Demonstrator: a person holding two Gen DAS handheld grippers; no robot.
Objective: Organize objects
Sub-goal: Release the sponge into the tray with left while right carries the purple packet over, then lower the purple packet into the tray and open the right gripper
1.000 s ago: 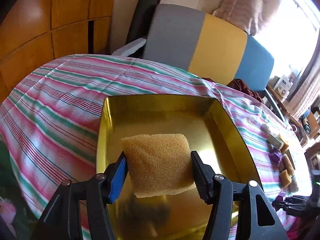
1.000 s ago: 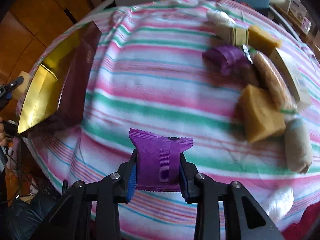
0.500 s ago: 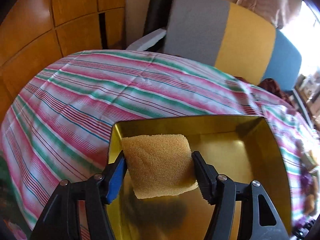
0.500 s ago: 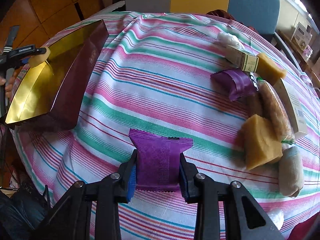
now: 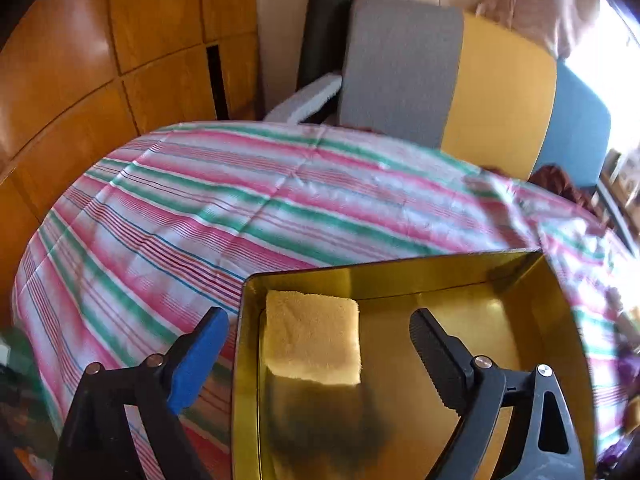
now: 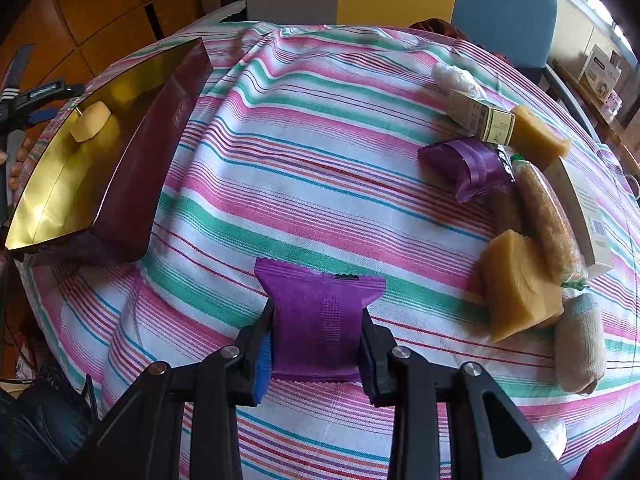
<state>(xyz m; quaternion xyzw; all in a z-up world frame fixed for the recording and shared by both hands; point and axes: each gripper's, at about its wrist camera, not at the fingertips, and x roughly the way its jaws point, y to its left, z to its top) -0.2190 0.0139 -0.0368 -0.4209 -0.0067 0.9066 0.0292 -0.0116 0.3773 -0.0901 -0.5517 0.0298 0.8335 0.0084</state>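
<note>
A yellow sponge (image 5: 314, 338) lies in the far left corner of the gold-lined box (image 5: 552, 320). My left gripper (image 5: 320, 344) is open around it, its fingers apart from it, the left one outside the box wall. The sponge also shows in the right wrist view (image 6: 90, 121) inside the box (image 6: 156, 152), which has dark red outer walls. My right gripper (image 6: 318, 334) is shut on a purple snack packet (image 6: 320, 316) and holds it above the striped tablecloth (image 6: 304, 152).
At the right of the table lie a second purple packet (image 6: 464, 168), yellow sponges (image 6: 516, 284), a brown wrapped roll (image 6: 550, 216), small cartons (image 6: 480, 116), white bundles (image 6: 456, 76) and a beige roll (image 6: 578, 344). A grey, yellow and blue chair back (image 5: 452, 80) stands behind the table.
My left gripper has opened and let go of the sponge, which now rests in the box corner. My right gripper still holds the purple packet and has risen slightly.
</note>
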